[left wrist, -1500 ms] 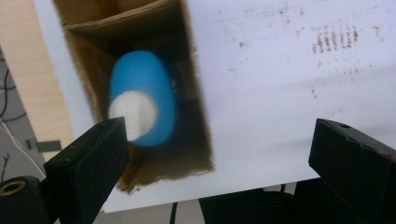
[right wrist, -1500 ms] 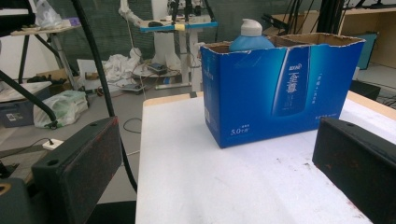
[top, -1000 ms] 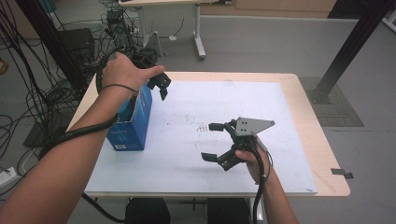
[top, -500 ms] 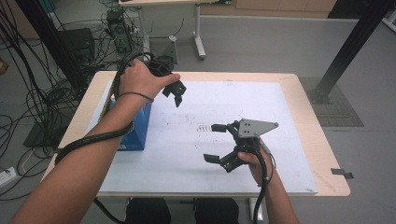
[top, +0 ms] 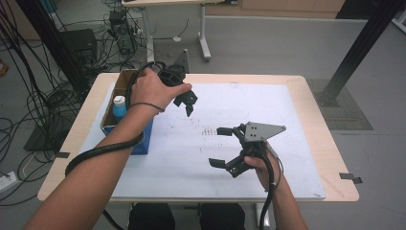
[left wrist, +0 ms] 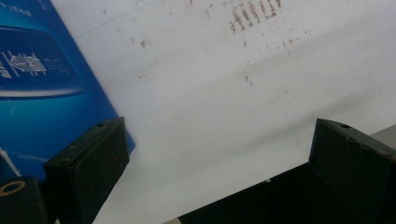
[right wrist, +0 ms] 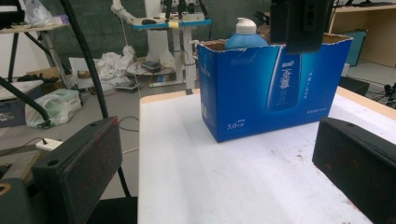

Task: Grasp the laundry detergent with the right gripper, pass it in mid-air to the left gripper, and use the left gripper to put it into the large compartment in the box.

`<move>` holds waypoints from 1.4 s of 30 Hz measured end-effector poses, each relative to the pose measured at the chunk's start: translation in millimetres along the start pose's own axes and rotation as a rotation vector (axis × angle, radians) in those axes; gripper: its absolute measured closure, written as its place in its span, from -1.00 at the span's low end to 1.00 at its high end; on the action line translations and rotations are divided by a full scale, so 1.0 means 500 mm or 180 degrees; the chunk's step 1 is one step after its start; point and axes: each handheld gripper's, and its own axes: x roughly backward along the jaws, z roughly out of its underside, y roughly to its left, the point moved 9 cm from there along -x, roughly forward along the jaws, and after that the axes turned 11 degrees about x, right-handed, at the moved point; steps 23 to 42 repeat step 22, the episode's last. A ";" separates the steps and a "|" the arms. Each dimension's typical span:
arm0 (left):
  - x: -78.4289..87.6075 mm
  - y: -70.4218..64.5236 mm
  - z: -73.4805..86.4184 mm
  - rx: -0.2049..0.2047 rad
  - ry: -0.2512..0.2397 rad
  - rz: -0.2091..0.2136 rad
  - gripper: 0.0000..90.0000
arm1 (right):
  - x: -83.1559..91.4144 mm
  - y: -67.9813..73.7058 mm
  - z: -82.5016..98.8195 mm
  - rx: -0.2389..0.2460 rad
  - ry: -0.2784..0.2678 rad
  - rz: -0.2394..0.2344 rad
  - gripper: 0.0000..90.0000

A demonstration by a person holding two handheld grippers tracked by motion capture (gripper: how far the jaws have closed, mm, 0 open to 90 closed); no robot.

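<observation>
Blue box point(top: 125, 125) at left of frame in high view, standing open-topped on white sheet point(top: 287, 124); blue bottle with white cap point(top: 119, 106) upright inside, cap poking above rim. Left gripper point(top: 186, 99) just right of box, above sheet, jaws apart, nothing between. Right gripper point(top: 225, 146) lower centre, jaws wide apart, empty, facing box. Faint brown marks on sheet point(left wrist: 252, 11).

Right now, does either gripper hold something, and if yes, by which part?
Nothing is held. The left gripper hangs open above the white sheet, beside the blue box. The right gripper is open too, with only the sheet between its jaws.
</observation>
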 end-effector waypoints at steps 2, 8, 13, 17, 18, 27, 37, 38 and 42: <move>-0.010 -0.004 0.000 -0.0020 0.0028 0.0008 -0.88 | -0.001 0.001 0.001 -0.0009 0.0003 -0.0001 -0.96; -0.022 -0.010 0.000 -0.0040 0.0051 0.0027 -0.88 | -0.003 0.002 0.002 -0.0007 -0.0001 -0.0005 -0.96; -0.033 -0.011 0.001 -0.0052 0.0056 0.0046 -0.88 | -0.002 0.002 0.003 -0.0011 0.0009 -0.0010 -0.96; -0.041 -0.010 0.000 -0.0047 0.0073 0.0075 -0.88 | -0.002 0.003 0.004 -0.0015 0.0006 -0.0007 -0.96; -0.041 -0.010 0.000 -0.0044 0.0073 0.0075 -0.88 | -0.002 0.004 0.004 -0.0013 0.0011 -0.0002 -0.96; -0.041 -0.014 0.001 -0.0069 0.0062 0.0089 -0.88 | 0.000 0.005 0.004 -0.0018 0.0015 0.0002 -0.96; -0.041 -0.014 0.001 -0.0069 0.0062 0.0089 -0.88 | 0.000 0.005 0.004 -0.0018 0.0015 0.0002 -0.96; -0.041 -0.014 0.001 -0.0069 0.0062 0.0089 -0.88 | 0.000 0.005 0.004 -0.0018 0.0015 0.0002 -0.96; -0.041 -0.014 0.001 -0.0069 0.0062 0.0089 -0.88 | 0.000 0.005 0.004 -0.0018 0.0015 0.0002 -0.96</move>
